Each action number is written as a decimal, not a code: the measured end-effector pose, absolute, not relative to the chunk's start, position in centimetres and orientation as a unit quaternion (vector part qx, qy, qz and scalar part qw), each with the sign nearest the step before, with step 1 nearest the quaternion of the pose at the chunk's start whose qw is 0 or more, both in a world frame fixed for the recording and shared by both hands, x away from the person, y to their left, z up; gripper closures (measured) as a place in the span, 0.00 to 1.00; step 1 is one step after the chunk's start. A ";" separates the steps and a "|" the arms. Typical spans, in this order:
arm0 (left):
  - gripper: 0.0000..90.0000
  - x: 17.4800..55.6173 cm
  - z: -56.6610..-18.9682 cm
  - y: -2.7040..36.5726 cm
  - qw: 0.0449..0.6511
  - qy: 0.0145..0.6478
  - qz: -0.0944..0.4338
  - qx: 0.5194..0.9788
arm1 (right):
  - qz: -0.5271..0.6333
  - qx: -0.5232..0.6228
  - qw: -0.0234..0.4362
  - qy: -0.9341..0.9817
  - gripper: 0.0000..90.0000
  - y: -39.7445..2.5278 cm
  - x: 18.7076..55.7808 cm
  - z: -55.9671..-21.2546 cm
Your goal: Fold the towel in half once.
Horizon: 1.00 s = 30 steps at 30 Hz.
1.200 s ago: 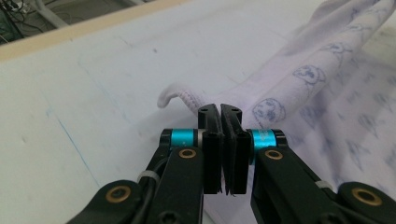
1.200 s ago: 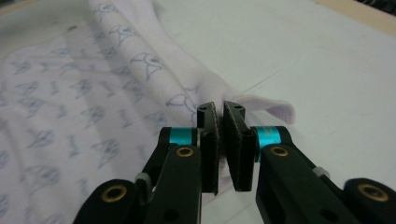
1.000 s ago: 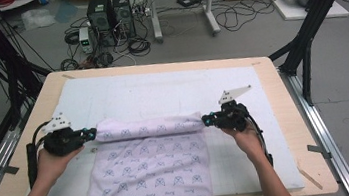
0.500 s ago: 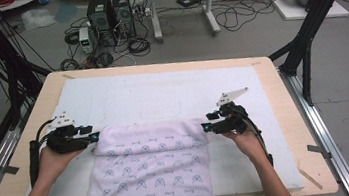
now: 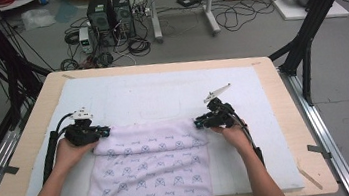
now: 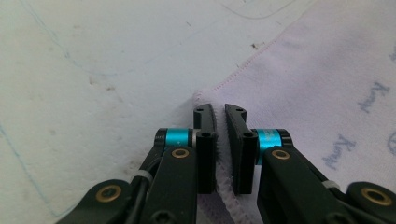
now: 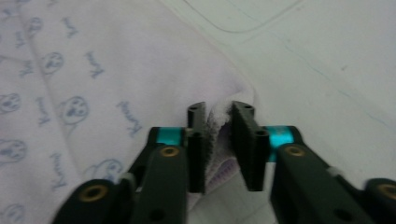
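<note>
A white towel (image 5: 153, 166) with a pale blue print lies folded on the white mat (image 5: 171, 91), and its near part hangs over the table's front edge. My left gripper (image 5: 105, 132) is at the towel's far left corner. In the left gripper view the jaws (image 6: 220, 111) are shut on the stitched hem of the towel (image 6: 327, 70). My right gripper (image 5: 200, 123) is at the far right corner. In the right gripper view it (image 7: 219, 109) is shut on a bunched bit of the towel (image 7: 93, 70).
The mat covers a wooden table (image 5: 32, 145) with bare mat beyond the towel. Black frame posts (image 5: 307, 46) stand at the table's right and left. Computer cases (image 5: 111, 10) and cables lie on the floor behind.
The raised roll of towel held between the grippers has come down flat onto the lower layer. Both grippers have shifted slightly inward, still holding the corners.
</note>
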<state>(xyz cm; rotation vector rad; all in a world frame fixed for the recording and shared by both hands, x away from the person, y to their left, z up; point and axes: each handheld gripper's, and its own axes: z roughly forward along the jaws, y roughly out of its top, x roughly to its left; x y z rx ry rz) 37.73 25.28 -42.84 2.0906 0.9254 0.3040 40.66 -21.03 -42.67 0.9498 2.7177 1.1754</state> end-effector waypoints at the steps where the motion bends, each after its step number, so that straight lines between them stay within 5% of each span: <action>1: 0.92 37.5 -42.3 25.5 0.416 0.366 0.129 0.823 | 0.385 0.299 0.029 0.873 0.91 -21.0 40.4 -42.0; 15: 0.90 35.5 -39.0 26.7 0.465 0.343 0.163 0.800 | 0.426 0.258 0.076 0.864 0.91 -21.6 37.2 -37.9; 30: 0.92 31.9 -41.5 26.6 0.454 0.323 0.147 0.817 | 0.422 0.248 0.072 0.869 0.88 -21.9 35.1 -39.2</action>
